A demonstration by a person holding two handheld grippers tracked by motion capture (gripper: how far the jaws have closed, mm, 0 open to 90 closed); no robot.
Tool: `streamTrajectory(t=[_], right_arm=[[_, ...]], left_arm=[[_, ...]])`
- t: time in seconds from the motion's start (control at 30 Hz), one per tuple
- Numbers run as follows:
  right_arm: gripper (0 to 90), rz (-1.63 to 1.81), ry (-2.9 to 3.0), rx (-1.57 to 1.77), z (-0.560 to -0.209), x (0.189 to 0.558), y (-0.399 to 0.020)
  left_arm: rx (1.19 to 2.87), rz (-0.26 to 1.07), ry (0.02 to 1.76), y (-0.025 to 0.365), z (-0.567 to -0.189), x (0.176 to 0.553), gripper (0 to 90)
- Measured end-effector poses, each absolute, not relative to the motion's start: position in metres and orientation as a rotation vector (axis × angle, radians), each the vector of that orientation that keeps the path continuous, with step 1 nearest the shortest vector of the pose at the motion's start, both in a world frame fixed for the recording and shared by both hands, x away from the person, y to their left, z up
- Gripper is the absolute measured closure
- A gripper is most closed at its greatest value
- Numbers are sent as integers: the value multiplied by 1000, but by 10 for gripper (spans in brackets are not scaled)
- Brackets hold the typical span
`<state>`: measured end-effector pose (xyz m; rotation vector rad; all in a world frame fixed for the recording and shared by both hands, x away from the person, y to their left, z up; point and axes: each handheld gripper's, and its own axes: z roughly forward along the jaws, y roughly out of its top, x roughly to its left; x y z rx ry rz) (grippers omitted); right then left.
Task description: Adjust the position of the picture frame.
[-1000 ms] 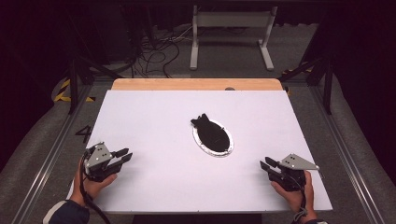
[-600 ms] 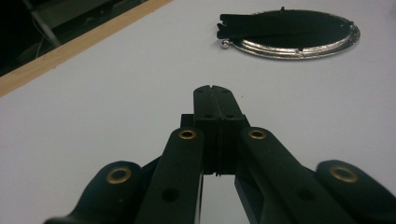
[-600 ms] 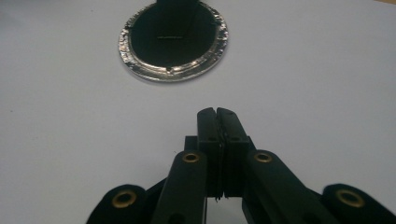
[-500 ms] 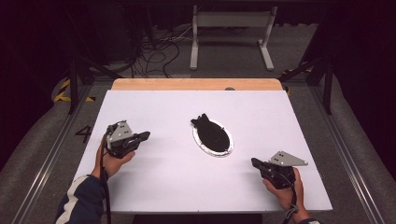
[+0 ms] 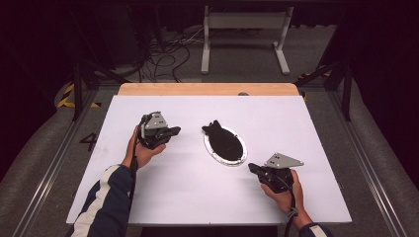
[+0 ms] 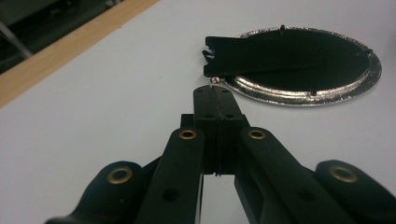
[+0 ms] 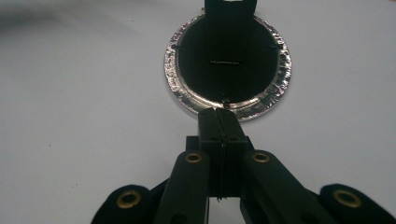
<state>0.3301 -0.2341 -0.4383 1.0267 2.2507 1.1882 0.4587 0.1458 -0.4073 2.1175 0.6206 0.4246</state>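
On the white desk [image 5: 173, 192], the left gripper [image 5: 170, 132] sits at the left of the high view, its jaws pressed together and empty, tips near the black tab end of the object; at the middle lies a silver-rimmed oval plate [image 5: 225, 144] with a black flat piece [image 6: 261, 55] on it; at the right, the right gripper [image 5: 254, 169] points at the plate's near rim, jaws closed on nothing.
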Motion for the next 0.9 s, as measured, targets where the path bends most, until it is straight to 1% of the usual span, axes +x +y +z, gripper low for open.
streamTrajectory(t=[0.17, 0.33, 0.37, 0.6, 0.77, 0.9], right_arm=[[900, 1181, 2291, 1012, -441, 341, -220], [900, 1160, 2326, 1000, -444, 349, -208], [900, 1160, 2326, 1000, -444, 349, -208], [900, 1164, 2342, 999, -449, 351, -205], [900, 1162, 2346, 1001, -450, 349, -205], [900, 1154, 2346, 1008, -451, 350, -206]], left_arm=[[2151, 415, 602, 127, -403, 477, 900], [2187, 393, 599, 97, -405, 501, 900], [2187, 393, 599, 97, -405, 501, 900], [2217, 370, 582, 58, -413, 521, 900], [2252, 363, 616, 44, -425, 532, 900], [2270, 360, 655, 40, -436, 540, 900]])
